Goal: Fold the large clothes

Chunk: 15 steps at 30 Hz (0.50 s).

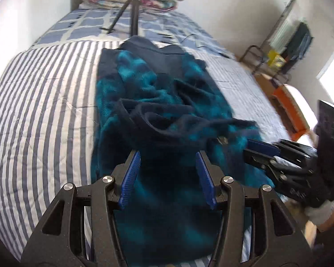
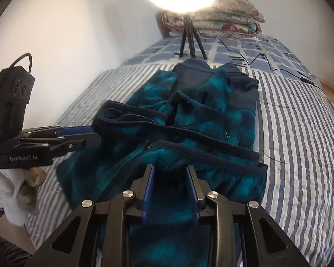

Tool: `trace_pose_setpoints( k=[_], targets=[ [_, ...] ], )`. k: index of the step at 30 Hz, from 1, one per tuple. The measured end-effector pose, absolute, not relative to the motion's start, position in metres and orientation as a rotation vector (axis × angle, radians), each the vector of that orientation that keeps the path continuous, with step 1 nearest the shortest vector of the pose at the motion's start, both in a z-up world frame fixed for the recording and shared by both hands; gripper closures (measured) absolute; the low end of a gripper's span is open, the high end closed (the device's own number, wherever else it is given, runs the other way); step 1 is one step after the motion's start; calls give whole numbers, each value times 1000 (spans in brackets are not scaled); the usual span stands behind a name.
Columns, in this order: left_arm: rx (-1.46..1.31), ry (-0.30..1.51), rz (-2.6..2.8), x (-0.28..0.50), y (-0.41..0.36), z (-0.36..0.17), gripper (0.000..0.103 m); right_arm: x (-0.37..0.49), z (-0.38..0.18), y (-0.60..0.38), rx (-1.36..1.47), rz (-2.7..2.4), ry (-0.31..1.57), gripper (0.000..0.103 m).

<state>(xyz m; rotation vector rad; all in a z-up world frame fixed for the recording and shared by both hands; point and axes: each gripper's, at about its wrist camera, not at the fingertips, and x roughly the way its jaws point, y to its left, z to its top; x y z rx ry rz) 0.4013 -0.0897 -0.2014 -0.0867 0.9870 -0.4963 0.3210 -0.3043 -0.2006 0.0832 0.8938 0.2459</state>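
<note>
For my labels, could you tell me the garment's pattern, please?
Teal and dark navy check, with navy trim, on the garment; clearest in the right wrist view.

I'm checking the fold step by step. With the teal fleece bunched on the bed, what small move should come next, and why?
Probably lower the right claw onto the dark hem just ahead of it and pinch it. The teal fleece garment lies rumpled on the striped quilt, and both the right and the left claw hover open above it, holding nothing.

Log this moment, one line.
garment: teal-and-navy plaid fleece garment bunched on striped bedspread | left tongs: open | right tongs: open
</note>
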Motion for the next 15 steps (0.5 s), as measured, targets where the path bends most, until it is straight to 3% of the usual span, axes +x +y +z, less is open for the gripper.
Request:
trace_pose_setpoints(
  k=[7,15],
  targets=[
    [-291,1066,-397,457,-72,-251,47,358,-235,-312,104,218,963,78],
    [-168,992,-390,442,-83,-253,47,357,-238,-302,55,204,943,77]
  ],
)
